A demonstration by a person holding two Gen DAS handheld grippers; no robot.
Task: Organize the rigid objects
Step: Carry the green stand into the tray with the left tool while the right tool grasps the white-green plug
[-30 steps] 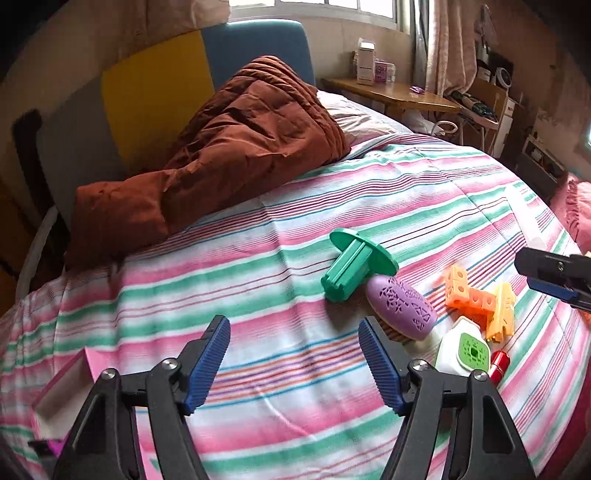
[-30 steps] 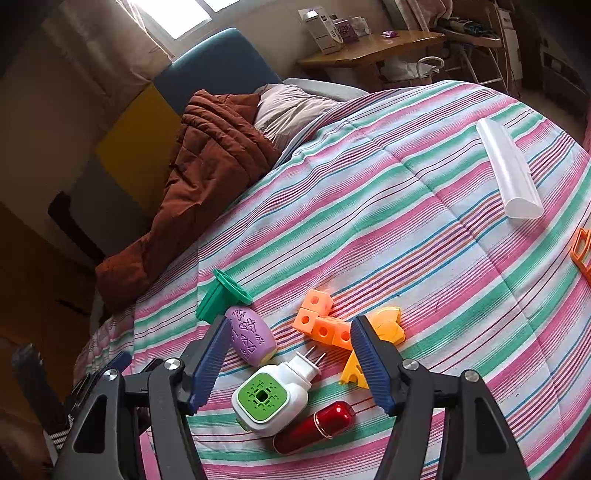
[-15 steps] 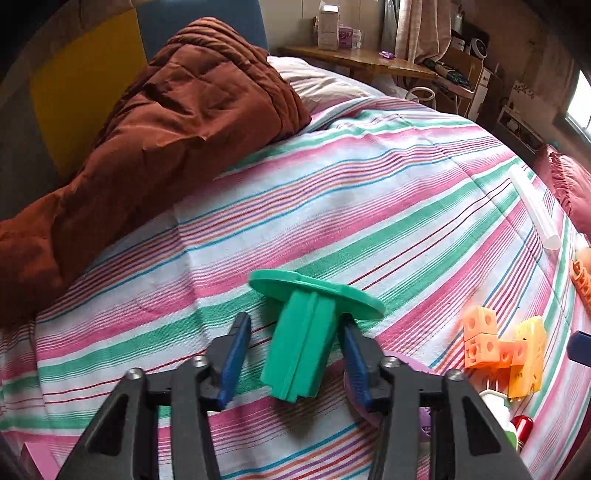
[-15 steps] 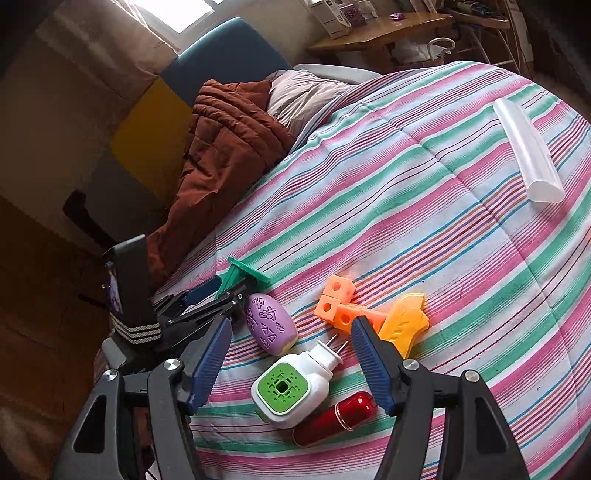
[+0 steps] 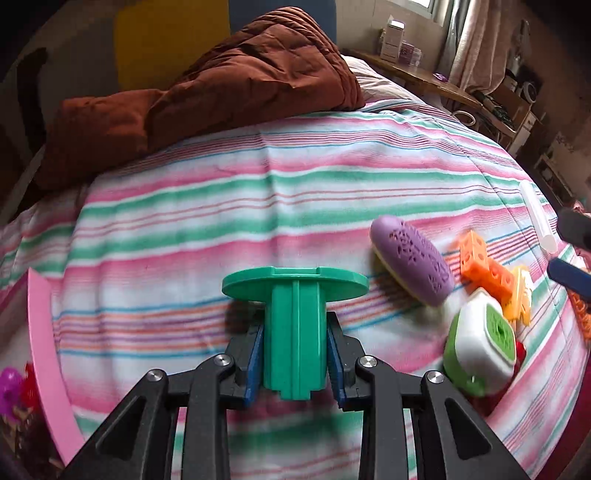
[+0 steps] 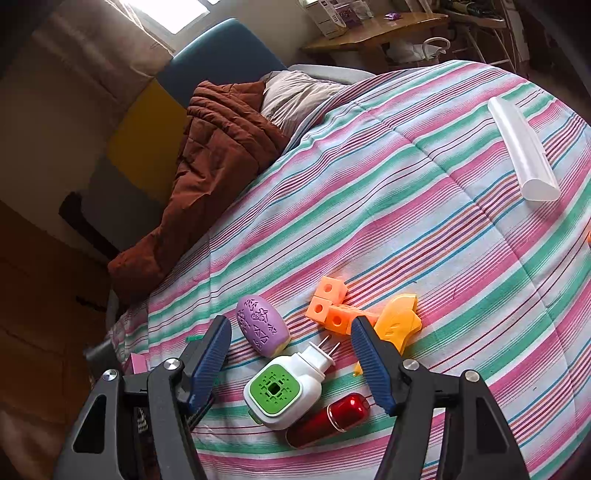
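My left gripper is shut on a green flanged plastic piece, its blue pads pressing the ribbed stem from both sides, flange facing away. To its right on the striped bedspread lie a purple oval, orange cubes and a white-and-green plug-in. My right gripper hangs open above that cluster: the purple oval, plug-in, red cylinder, orange cubes and a yellow piece. Nothing is between its pads.
A pink box edge shows at the left with small toys inside. A brown quilt is heaped at the bed's head. A white tube lies far right on the bedspread. A wooden desk stands beyond the bed.
My left gripper went to the green piece, closed on its stem and swung left with it, bringing the pink box edge into view. The right gripper stayed put and open.
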